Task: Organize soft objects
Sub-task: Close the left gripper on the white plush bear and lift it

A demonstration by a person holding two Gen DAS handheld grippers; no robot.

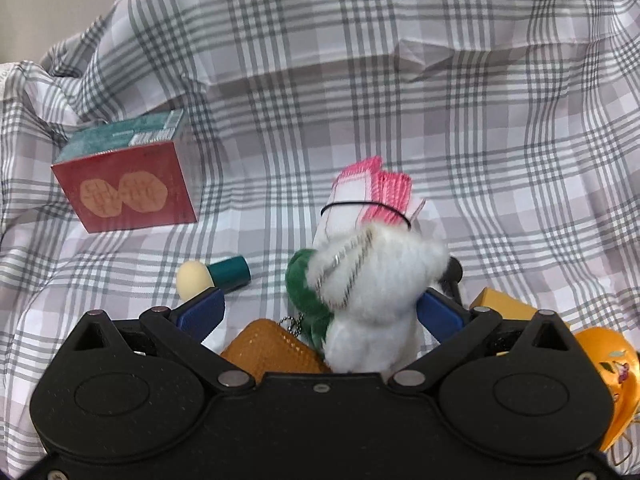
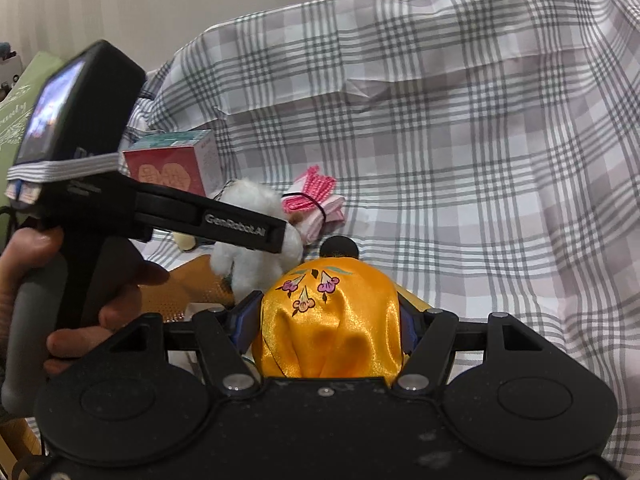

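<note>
Both grippers over a bed draped in plaid sheet. The left gripper has its blue pads set wide apart around a white plush toy. The far pad presses into the fur, but the near pad appears to stand clear. Whether the toy is truly pinched cannot be told, since its outline is blurred. A green plush part and a ball chain hang at its side. The right gripper is partly closed on an orange satin pouch, whose cloth bulges between the pads; such a soft bag is best squeezed at its waist, so that it does not slide out. Just beyond the plush toy lies a pink-edged cloth bundle tied with a black band. A red box, a teal tube and a cream egg-shaped piece lie to its left, an orange mesh item beneath. The person's hand grips the left handle. Open sheet lies ahead and to the right; the raised folds behind form a soft boundary.
</note>
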